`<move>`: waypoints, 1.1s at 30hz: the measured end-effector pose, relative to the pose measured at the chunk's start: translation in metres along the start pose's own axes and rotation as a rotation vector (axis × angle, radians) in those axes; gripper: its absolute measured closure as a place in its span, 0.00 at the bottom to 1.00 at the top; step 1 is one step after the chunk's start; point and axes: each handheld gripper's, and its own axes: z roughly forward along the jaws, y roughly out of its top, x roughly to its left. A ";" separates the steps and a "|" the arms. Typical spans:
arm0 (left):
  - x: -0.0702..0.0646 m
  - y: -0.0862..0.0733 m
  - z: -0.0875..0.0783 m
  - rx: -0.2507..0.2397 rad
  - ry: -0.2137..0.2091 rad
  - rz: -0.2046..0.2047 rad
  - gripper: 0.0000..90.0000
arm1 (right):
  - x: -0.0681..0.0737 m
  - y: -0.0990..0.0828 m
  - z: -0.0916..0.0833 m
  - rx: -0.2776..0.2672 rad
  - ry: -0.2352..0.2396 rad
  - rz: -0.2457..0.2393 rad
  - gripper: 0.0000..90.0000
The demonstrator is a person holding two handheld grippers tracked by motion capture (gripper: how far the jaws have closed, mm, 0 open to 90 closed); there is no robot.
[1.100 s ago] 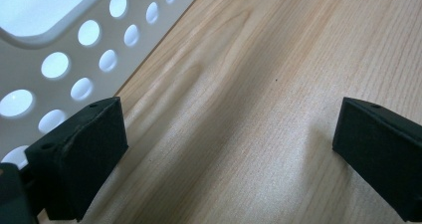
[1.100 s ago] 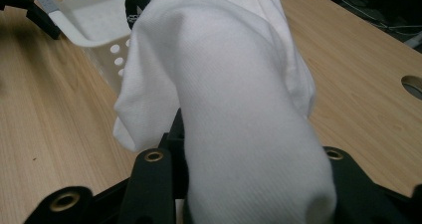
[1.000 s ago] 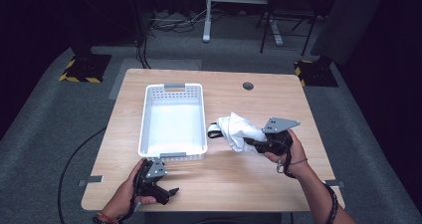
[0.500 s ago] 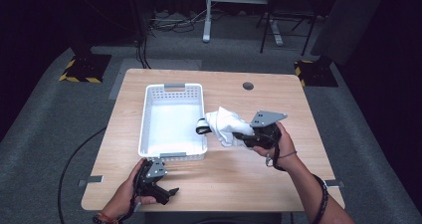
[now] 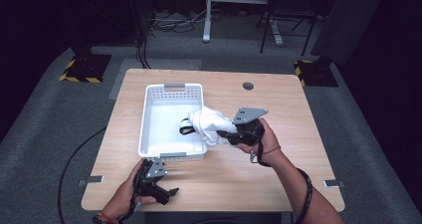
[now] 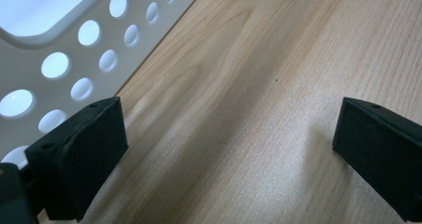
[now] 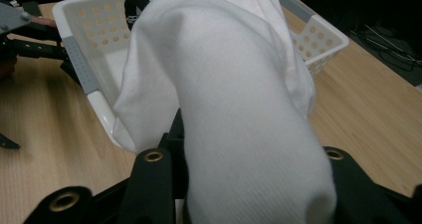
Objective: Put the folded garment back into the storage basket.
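Observation:
A white cloth (image 5: 209, 124) with a black strap (image 5: 186, 130) hangs from my right gripper (image 5: 226, 134), which is shut on it just above the right rim of the white perforated basket (image 5: 149, 119). In the right gripper view the white cloth (image 7: 234, 94) drapes over the jaws, with the basket (image 7: 79, 40) behind it. My left gripper (image 5: 166, 194) rests near the table's front edge, below the basket. In the left gripper view its jaws stand wide apart over bare wood, so the left gripper (image 6: 224, 154) is open, beside the basket wall (image 6: 74, 55).
The wooden table (image 5: 298, 114) has a round cable hole (image 5: 248, 86) at the back. Dark floor, cables and stands surround the table. The person's other hand with the left gripper (image 7: 20, 30) lies at the left of the right gripper view.
My right gripper has carried the white cloth leftward, from the table's right half to the basket's right rim. The left gripper has stayed put.

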 end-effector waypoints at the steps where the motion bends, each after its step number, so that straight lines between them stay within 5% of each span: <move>1: 0.000 0.000 0.000 0.000 0.000 0.001 0.01 | 0.001 0.002 0.002 -0.001 0.004 0.000 0.68; 33: 0.000 0.000 0.000 0.000 -0.001 -0.001 0.01 | 0.014 0.043 0.062 0.015 0.035 0.018 0.68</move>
